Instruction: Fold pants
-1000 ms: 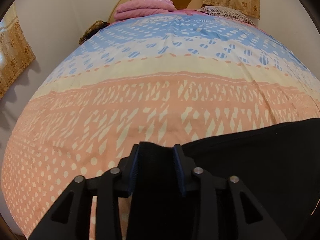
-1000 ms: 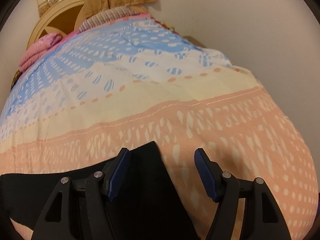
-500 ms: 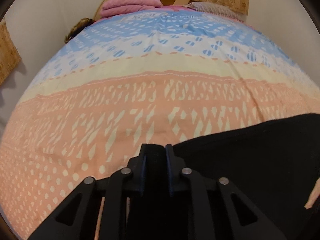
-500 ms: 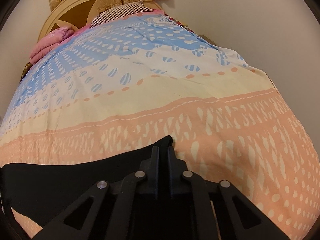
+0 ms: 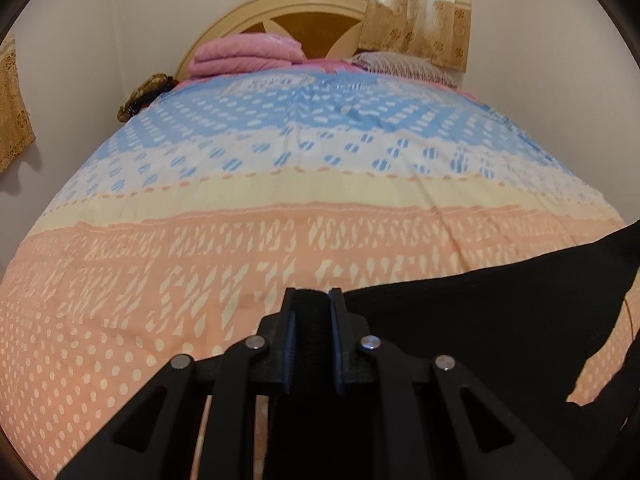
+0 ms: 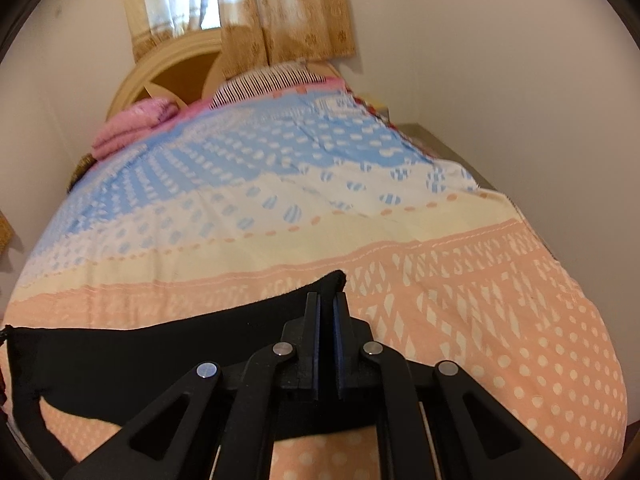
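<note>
The black pants (image 5: pixel 480 320) hang stretched between my two grippers above the near end of the bed. My left gripper (image 5: pixel 311 300) is shut on the left end of the pants' top edge. My right gripper (image 6: pixel 326 304) is shut on the right end of the pants (image 6: pixel 180 344). In both views the fabric is lifted, with the peach bedspread showing under its lower edge. The rest of the pants below the grippers is hidden.
The bed is covered by a patterned bedspread (image 5: pixel 280 208) in peach, cream and blue bands. Folded pink blankets (image 5: pixel 248 54) and a striped pillow (image 6: pixel 264 80) lie by the wooden headboard (image 5: pixel 304 12). Curtains (image 6: pixel 240 8) hang behind. Walls close in on both sides.
Both grippers closed on the pants' edge, the right one from wide open. Both have since risen and tilted up, lifting the pants off the bedspread.
</note>
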The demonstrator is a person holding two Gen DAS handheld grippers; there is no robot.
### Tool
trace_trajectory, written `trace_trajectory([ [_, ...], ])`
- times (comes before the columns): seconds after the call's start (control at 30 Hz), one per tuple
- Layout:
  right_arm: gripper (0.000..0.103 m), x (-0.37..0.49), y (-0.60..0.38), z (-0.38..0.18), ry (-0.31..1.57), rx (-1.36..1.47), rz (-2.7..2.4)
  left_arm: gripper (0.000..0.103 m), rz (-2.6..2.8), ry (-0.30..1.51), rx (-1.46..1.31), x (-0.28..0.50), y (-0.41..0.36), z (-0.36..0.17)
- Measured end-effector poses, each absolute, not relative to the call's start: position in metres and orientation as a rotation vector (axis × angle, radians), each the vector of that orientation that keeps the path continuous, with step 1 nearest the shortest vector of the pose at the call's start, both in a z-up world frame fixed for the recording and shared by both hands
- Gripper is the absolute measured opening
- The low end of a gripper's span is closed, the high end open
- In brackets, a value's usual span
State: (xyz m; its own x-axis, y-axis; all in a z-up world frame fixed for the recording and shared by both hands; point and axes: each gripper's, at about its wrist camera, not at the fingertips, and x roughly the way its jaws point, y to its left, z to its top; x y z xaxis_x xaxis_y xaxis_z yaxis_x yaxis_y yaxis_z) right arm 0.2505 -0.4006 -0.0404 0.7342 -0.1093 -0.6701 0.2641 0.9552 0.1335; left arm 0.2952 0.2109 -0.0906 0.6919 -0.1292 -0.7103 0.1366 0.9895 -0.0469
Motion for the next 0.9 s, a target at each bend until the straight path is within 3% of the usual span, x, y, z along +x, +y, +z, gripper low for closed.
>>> trace_trajectory([
  [0.33,0.006,0.176,-0.399,-0.015,0.552,0.261,-0.168,0.015,-0.183,0.693,-0.076,0.264,0.227,-0.072],
  [0.9,0.000,0.057,-0.428,-0.031,0.401,0.437,-0.190,0.016,-0.299,0.532,-0.181,0.166,0.246,-0.061],
])
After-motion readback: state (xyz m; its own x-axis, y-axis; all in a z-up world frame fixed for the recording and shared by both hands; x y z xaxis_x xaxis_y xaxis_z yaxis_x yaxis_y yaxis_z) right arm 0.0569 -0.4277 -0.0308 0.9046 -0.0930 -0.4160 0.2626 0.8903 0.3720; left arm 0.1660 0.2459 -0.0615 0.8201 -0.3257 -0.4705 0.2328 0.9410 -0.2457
